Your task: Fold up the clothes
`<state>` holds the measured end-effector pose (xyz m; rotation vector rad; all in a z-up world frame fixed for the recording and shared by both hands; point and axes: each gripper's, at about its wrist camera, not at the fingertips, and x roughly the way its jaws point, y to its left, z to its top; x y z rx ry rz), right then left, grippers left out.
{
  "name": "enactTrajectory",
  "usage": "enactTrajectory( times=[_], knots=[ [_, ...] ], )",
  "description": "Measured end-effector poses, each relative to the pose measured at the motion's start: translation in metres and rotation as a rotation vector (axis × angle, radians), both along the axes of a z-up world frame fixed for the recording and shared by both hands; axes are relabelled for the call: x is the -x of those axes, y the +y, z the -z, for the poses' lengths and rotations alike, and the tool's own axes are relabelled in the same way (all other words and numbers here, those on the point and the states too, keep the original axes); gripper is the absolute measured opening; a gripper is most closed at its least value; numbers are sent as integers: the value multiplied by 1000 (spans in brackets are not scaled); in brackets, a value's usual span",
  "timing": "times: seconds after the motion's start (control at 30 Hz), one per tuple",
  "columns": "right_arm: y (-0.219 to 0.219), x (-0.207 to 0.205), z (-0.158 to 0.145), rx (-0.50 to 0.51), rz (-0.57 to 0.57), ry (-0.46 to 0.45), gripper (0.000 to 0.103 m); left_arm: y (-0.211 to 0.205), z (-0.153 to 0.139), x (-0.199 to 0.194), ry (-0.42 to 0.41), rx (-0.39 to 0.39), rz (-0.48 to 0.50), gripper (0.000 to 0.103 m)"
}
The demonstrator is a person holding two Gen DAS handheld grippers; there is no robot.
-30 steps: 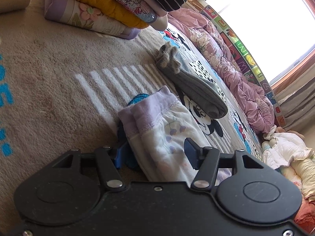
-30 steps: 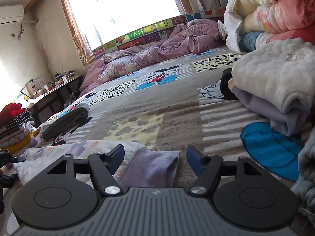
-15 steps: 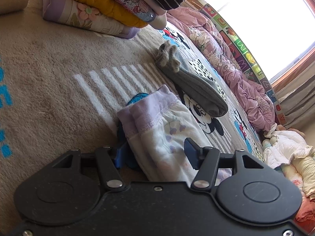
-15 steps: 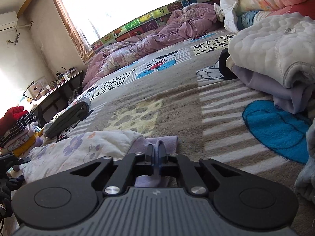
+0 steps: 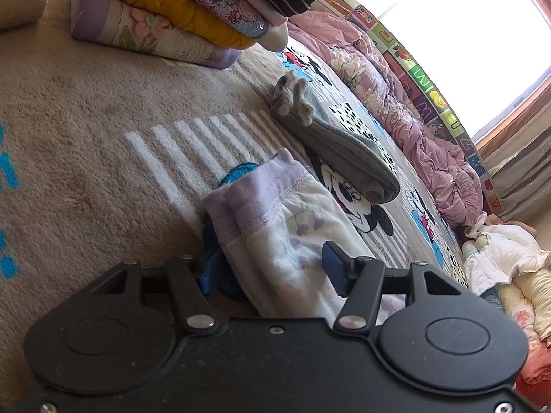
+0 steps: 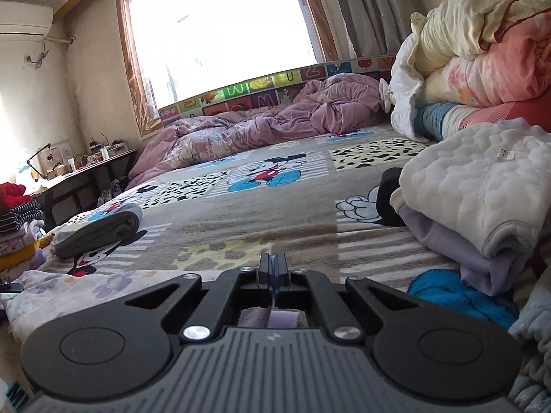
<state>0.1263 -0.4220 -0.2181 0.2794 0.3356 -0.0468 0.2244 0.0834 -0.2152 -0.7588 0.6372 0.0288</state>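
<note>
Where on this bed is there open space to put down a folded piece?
Bare blanket lies mid-bed, between the grey folded garment and the white quilted pile. The beige patch below the folded stack is free. The quilt heap corner is crowded.

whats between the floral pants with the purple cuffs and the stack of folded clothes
In the left wrist view, nothing lies between the floral pants and the stack of folded clothes: only bare blanket with white stripes. The grey folded garment lies off to the side.

Right gripper (image 6: 273, 268) fingers closed, apparently pinching lilac cuff (image 6: 267, 318); floral garment (image 6: 86, 285) lies on bed (image 6: 241, 213).
</note>
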Motion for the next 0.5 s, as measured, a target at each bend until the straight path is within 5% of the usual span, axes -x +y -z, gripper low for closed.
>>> enactTrajectory(
  times=[0.3, 0.5],
  knots=[
    [21, -27, 26, 124, -12, 195, 3, -4, 0, -2, -2, -34, 12, 59],
    [14, 11, -1, 148, 105, 65, 14, 3, 2, -1, 1, 12, 10, 59]
  ],
)
